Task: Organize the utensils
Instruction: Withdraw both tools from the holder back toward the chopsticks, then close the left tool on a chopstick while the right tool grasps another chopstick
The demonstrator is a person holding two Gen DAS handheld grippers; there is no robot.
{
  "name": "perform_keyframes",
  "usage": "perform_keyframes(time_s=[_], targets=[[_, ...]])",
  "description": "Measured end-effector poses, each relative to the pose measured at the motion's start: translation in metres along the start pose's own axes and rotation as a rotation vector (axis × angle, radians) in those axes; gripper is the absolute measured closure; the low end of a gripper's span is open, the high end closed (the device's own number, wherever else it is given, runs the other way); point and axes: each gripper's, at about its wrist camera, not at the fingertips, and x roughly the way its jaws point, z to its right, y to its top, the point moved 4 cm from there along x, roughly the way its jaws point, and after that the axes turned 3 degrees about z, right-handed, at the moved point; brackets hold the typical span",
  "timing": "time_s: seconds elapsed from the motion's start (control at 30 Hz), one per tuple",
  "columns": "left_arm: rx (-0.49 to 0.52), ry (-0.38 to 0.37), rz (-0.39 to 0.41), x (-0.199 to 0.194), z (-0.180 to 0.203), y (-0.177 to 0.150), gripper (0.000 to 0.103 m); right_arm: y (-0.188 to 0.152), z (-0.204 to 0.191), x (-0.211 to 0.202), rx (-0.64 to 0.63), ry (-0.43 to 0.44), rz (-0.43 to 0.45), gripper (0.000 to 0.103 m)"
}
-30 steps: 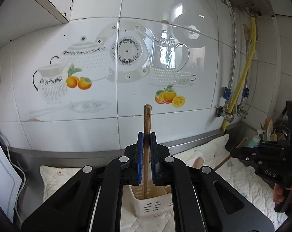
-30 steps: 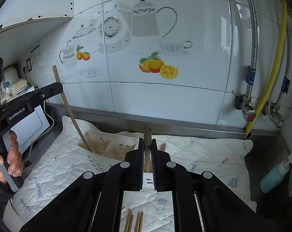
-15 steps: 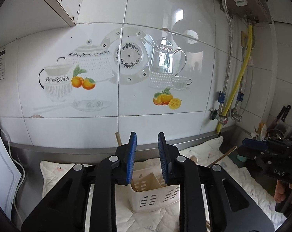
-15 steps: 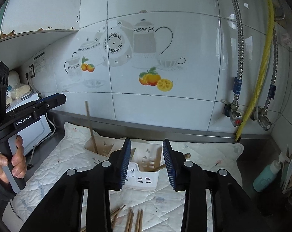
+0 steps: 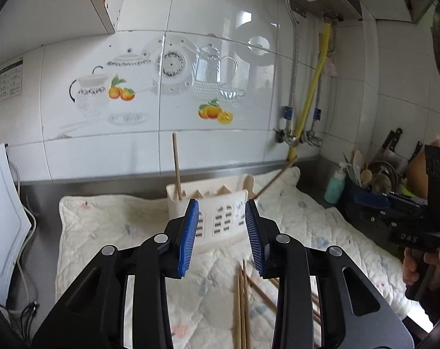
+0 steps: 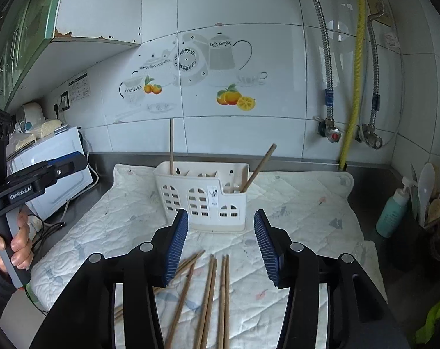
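Observation:
A white slotted utensil caddy stands on a quilted mat. One wooden chopstick stands upright in its left compartment. Another chopstick leans out of its right compartment. Several loose chopsticks lie on the mat in front. My left gripper hangs before the caddy, its jaws opening with nothing between them. My right gripper is also back from the caddy, above the loose chopsticks, jaws opening and empty.
The quilted mat covers a steel counter against a tiled wall. A white appliance stands at the left. A teal pump bottle and a holder of spoons stand at the right. Pipes and valves run down the wall.
Both grippers were shut on chopsticks held over the caddy. They let them go into the caddy, opened, and drew back and down, bringing the loose chopsticks into view.

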Motion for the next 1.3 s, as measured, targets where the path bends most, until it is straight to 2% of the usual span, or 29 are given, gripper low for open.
perform_keyframes(time_s=[0.07, 0.17, 0.4, 0.57, 0.77, 0.83, 1.1, 1.3], targets=[[0.004, -0.013, -0.024, -0.012, 0.005, -0.026, 0.069, -0.018, -0.003, -0.008, 0.005, -0.009, -0.008, 0.052], [0.013, -0.027, -0.069, -0.026, 0.010, -0.063, 0.069, -0.044, -0.007, -0.018, 0.018, -0.028, -0.021, 0.050], [0.020, -0.042, -0.241, -0.039, 0.014, -0.153, 0.069, -0.095, -0.021, -0.029, 0.014, -0.054, -0.059, 0.047], [0.010, -0.033, -0.326, -0.038, 0.008, -0.195, 0.069, -0.116, -0.027, -0.032, 0.011, -0.054, -0.078, 0.044], [0.004, -0.033, -0.378, -0.035, 0.006, -0.222, 0.069, -0.135, -0.021, -0.032, 0.054, -0.059, -0.116, 0.044], [0.023, -0.013, -0.381, -0.033, 0.006, -0.226, 0.069, -0.139, -0.020, -0.031, 0.062, -0.064, -0.123, 0.044], [0.032, 0.037, -0.365, -0.025, 0.001, -0.226, 0.070, -0.150, -0.011, -0.031, 0.085, -0.076, -0.142, 0.044], [0.021, 0.044, -0.348, -0.017, 0.002, -0.224, 0.070, -0.164, -0.004, -0.027, 0.107, -0.086, -0.170, 0.044]])
